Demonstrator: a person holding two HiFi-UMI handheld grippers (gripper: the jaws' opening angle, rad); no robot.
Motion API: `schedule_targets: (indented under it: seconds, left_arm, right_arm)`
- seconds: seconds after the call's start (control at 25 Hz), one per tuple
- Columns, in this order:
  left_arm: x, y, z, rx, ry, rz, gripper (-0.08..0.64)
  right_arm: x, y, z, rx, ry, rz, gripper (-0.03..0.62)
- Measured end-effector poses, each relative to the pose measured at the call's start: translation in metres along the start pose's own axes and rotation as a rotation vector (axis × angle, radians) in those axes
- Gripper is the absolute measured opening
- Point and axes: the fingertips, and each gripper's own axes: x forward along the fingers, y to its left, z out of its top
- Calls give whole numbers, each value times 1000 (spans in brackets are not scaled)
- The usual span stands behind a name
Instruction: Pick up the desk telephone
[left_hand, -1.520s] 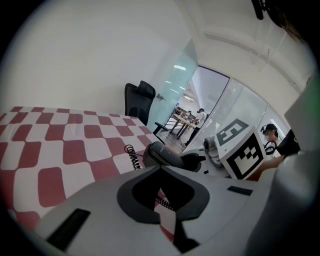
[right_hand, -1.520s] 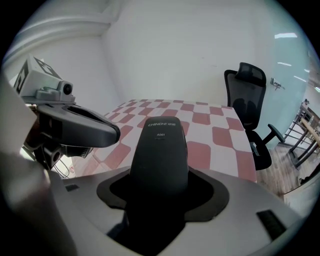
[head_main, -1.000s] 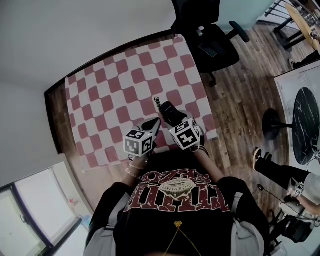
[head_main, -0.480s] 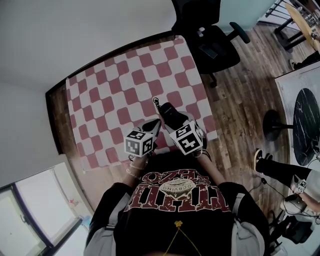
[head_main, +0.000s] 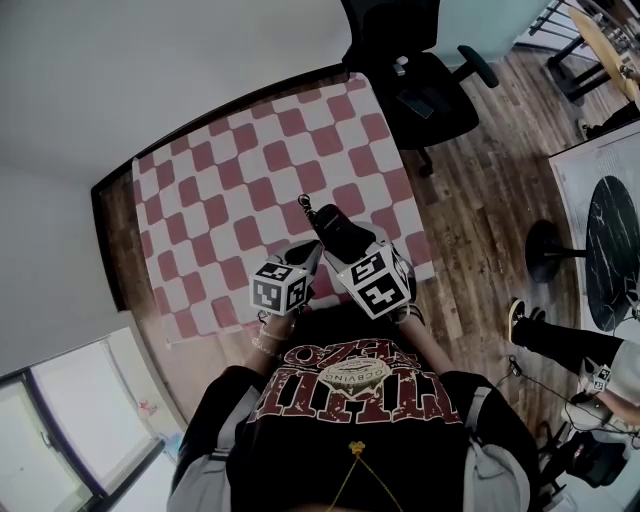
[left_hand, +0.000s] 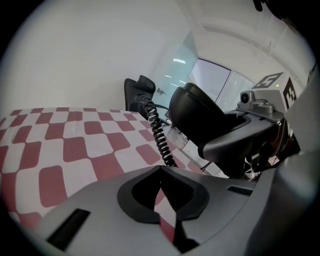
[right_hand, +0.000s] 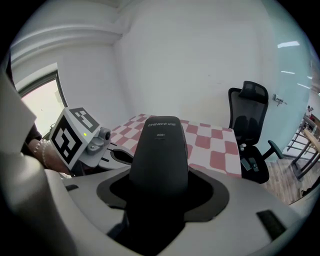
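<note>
The right gripper (head_main: 352, 248) is clamping the desk telephone (right_hand: 159, 155): in the right gripper view its two jaws are pressing against either side of the black, rounded body, which is filling the gap between them and projecting forward, printed end outermost. The left gripper (head_main: 303, 255) is holding nothing; in the left gripper view its jaws are standing together, with only a thin sliver of the checkered cloth (head_main: 230, 180) showing between them. The two grippers are sitting side by side, close to each other, over the near edge of the table (head_main: 105, 230), directly in front of the person's torso. The telephone is lying over the near part of the cloth, to the right of the left gripper; whether its underside is touching the cloth cannot be determined. A coiled cord (left_hand: 157, 135) is running down beside the telephone toward the cloth. A black office chair (head_main: 425, 80) is standing on the wood floor (head_main: 480, 170) at the far right corner of the table. A second person's leg and shoe (head_main: 520, 320) are showing on the floor to the right, well apart from the table.
</note>
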Motion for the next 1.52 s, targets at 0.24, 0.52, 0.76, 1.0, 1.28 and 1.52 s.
schedule_targets:
  seconds: [0.24,0.52,0.76,1.0,1.28,1.52]
  left_arm:
    - [-1,-1,-3,-8,-5,-3,2]
    - [-3,-2,-2,5,-11,4,2]
    - [-3,-4,-4,8,-11,1,2]
    - [-4,-3,-5,9,-7,0,2]
    - [-3,-5,-6,23,-2,-1,2]
    - [-3,-5,-7,24,3,2,2]
  right_arm:
    - [-16,6,16,-34,-19,8,289]
    - [-29,14,28,-53,-32,22,288]
    - [-27,15,24,-41,-21,32,288]
    - [-28,13,24,-31,-21,28,289]
    - [-29,12,22,-31,-20,23,288]
    - [-30,12,21,-37,-12,30,288]
